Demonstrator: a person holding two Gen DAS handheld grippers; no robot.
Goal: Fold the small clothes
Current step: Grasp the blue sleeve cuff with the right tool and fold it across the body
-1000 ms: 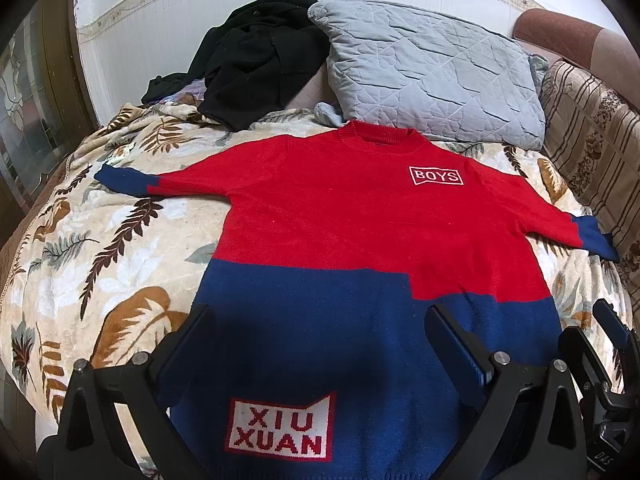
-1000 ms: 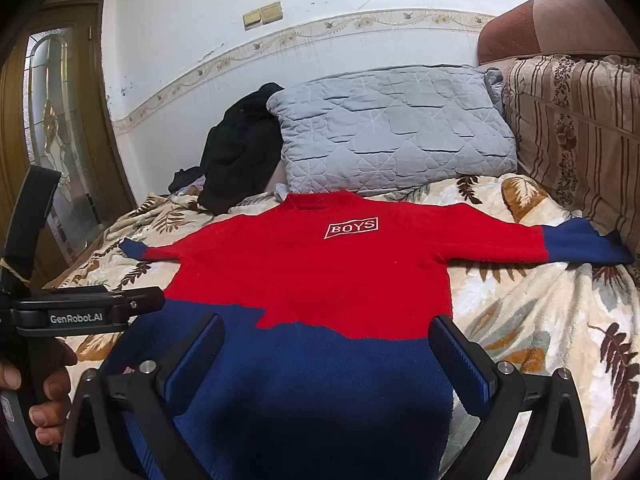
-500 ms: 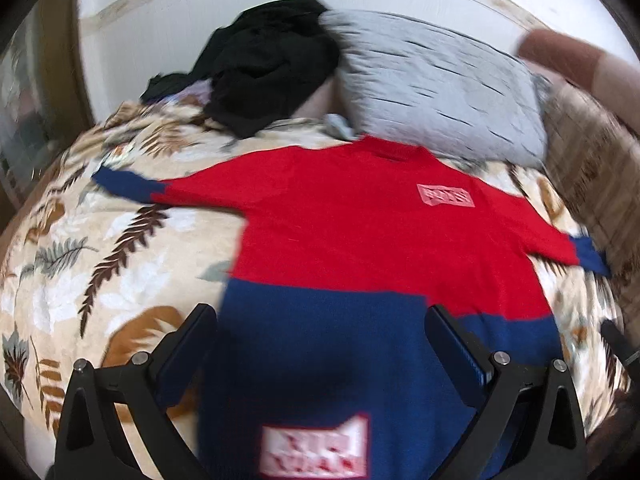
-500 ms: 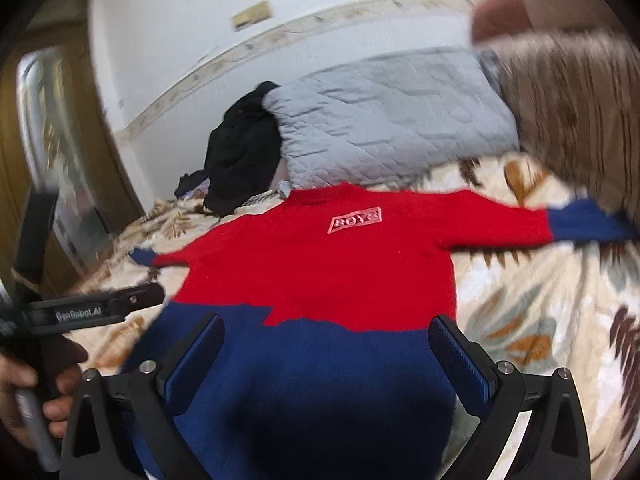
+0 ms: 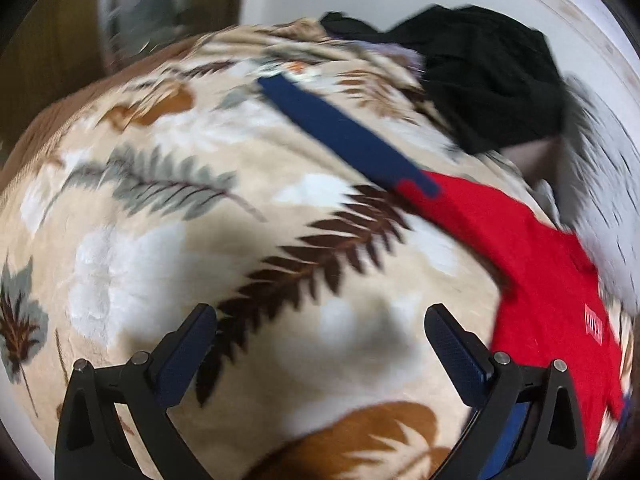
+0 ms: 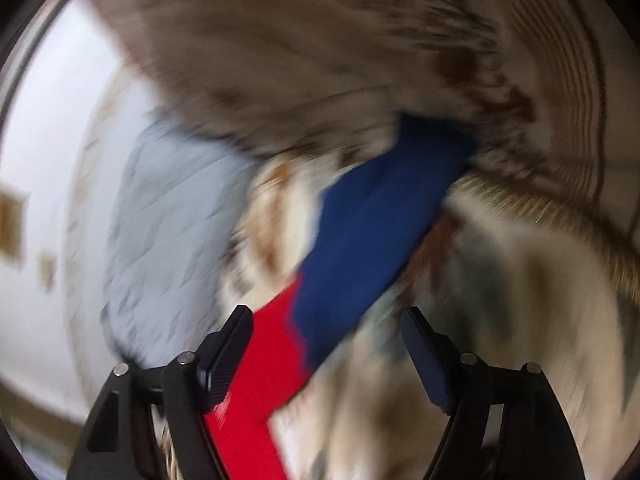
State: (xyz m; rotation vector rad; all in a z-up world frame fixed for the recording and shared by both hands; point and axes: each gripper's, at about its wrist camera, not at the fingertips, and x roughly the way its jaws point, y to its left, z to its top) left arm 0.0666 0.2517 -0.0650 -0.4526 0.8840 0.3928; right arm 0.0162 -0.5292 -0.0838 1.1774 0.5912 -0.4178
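A bed (image 5: 132,280) covered by a leaf-patterned blanket fills both views, and the red and blue sweater (image 5: 536,272) is spread flat on it, still unfolded. A grey pillow (image 6: 172,232) and a heap of black clothing (image 5: 492,80) are seen at the far end, clear of the sleeves. Both pictures are smeared, so fine detail is not to be trusted.

In the left wrist view the left sleeve (image 5: 340,128) is laid out straight, its blue end pointing away across the blanket. The left gripper (image 5: 320,344) is held above bare blanket, well short of that sleeve, with its fingers wide apart and nothing between them.

In the right wrist view the right sleeve (image 6: 372,232) runs up from between the fingers, red near the body and blue toward the cuff. The right gripper (image 6: 326,340) is poised over it; its jaws have just been closing, yet the pads are seen apart and no cloth is pinched.

The step in hand is judged to be the taking of both sleeves for the first fold inward. Each sleeve is best gripped near the cuff, with only one layer of knit taken and the blanket left out of the pinch. The sleeves should then be carried across the chest evenly, so that the body is not dragged askew.
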